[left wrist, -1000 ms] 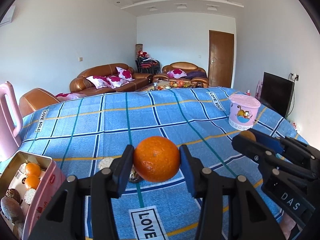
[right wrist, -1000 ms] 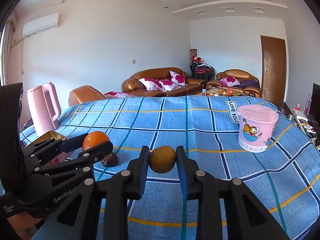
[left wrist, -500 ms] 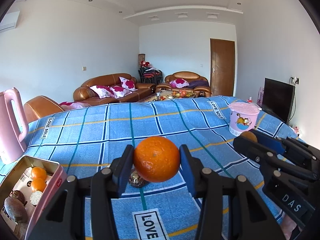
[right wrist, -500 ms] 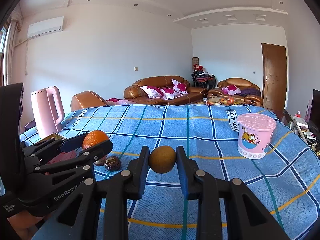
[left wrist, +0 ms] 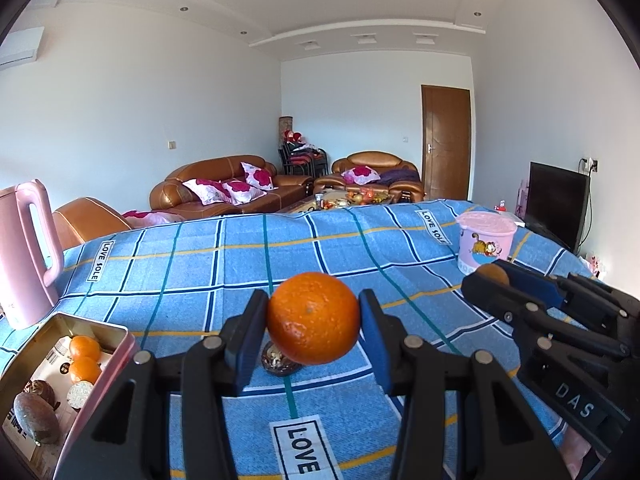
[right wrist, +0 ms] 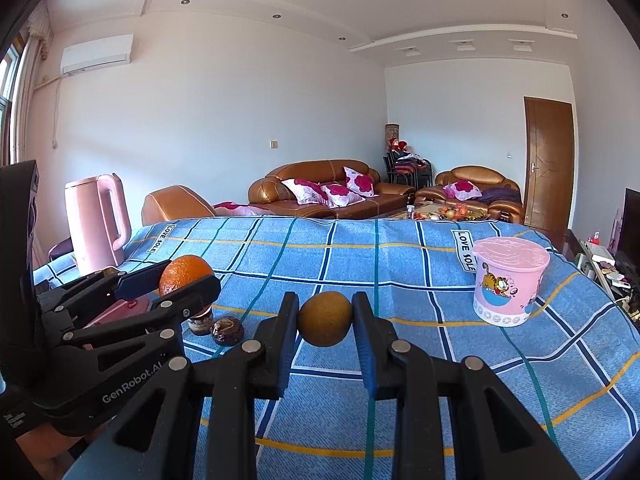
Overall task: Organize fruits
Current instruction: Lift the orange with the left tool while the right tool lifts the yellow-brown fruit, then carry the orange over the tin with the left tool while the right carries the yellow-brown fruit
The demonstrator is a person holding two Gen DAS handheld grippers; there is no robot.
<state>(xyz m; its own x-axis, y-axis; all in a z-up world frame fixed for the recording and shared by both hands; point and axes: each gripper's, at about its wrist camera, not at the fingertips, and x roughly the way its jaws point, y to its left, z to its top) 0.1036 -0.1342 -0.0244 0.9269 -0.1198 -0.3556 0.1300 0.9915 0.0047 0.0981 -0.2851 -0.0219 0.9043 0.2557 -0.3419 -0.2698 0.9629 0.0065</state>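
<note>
A: Item one, left hand-held gripper (left wrist: pixel 314 330)?
B: It is pinching an orange (left wrist: pixel 313 317) between both fingers, holding it above the counter (left wrist: pixel 224 264), which is wearing a blue checked cloth. From the right wrist view the same orange (right wrist: pixel 185 274) is showing at the left, in the left hand-held gripper (right wrist: pixel 188 276).

A: Item two, right hand-held gripper (right wrist: pixel 325 320)?
B: It is gripping a small brown fruit (right wrist: pixel 325 318), round and dull-skinned, also held clear of the cloth. In the left wrist view only a sliver of that fruit (left wrist: pixel 493 274) is peeking out between the fingers of the right hand-held gripper (left wrist: pixel 490 280).

A: Item three, the tin?
B: An open pink tin (left wrist: pixel 116 364) is sitting at the near left corner of the counter. Two small oranges (left wrist: pixel 84 358) are lying inside it, along with some brown fruits (left wrist: pixel 36 418) and one pale cut piece.

A: Loose pieces?
B: A dark brown fruit (right wrist: pixel 227 330) is lying on the cloth just below the left gripper, with another partly hidden piece (right wrist: pixel 201 323) beside it.

A: Other stock?
B: A pink kettle (right wrist: pixel 98 222) is standing at the far left edge, and a pink tub (right wrist: pixel 508 284) with a cartoon cat is standing well apart on the right.
</note>
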